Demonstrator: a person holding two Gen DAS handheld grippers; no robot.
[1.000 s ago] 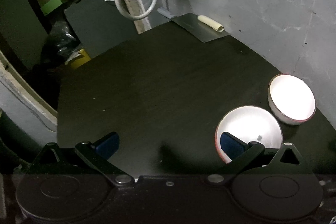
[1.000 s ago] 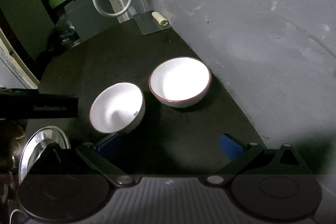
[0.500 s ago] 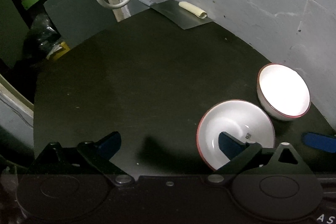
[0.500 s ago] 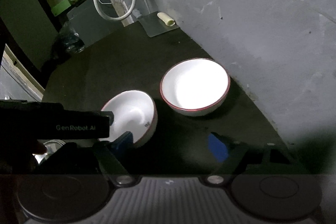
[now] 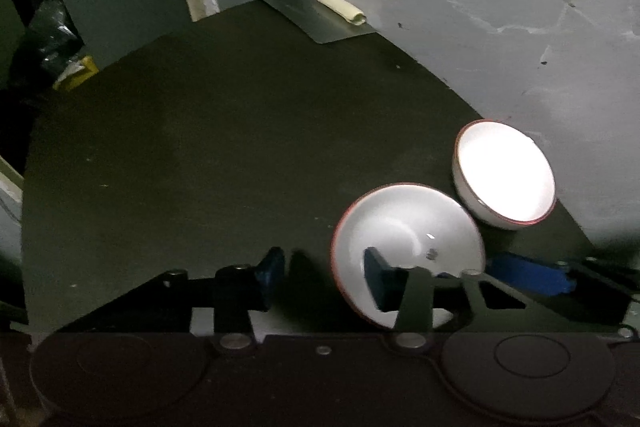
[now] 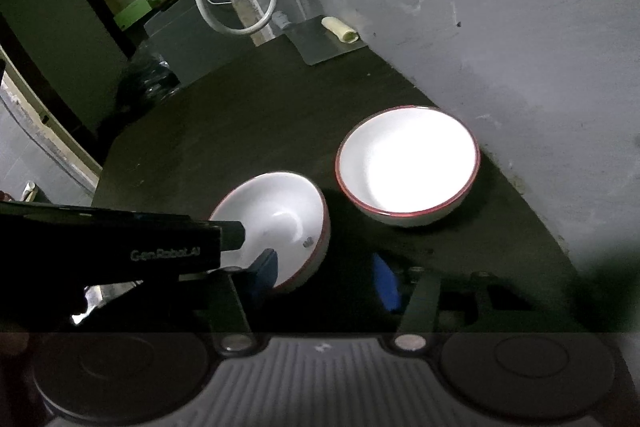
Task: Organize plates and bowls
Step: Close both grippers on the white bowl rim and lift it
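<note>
Two red-rimmed white bowls on the dark table (image 5: 200, 147) by the wall. Near bowl (image 5: 404, 247) sits tilted, far bowl (image 6: 408, 167) flat. Looks like glazed ceramic: stiff, slick, chippable, so pinch the rim. Left gripper (image 5: 324, 267) straddles the near rim, jaws apart; right gripper (image 6: 324, 275) open too.

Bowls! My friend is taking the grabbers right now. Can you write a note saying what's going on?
Left gripper: jaws partly closed, one finger inside the near bowl and one outside its rim. I cannot tell whether it is gripping yet.
Right gripper: open and holding nothing, just in front of the same bowl.
Things: the near bowl and the far bowl are side by side on the dark table, the far one by the wall.
Done: nothing is stacked.
Left: probably grip the near bowl by its rim and set it into the far bowl.
</note>
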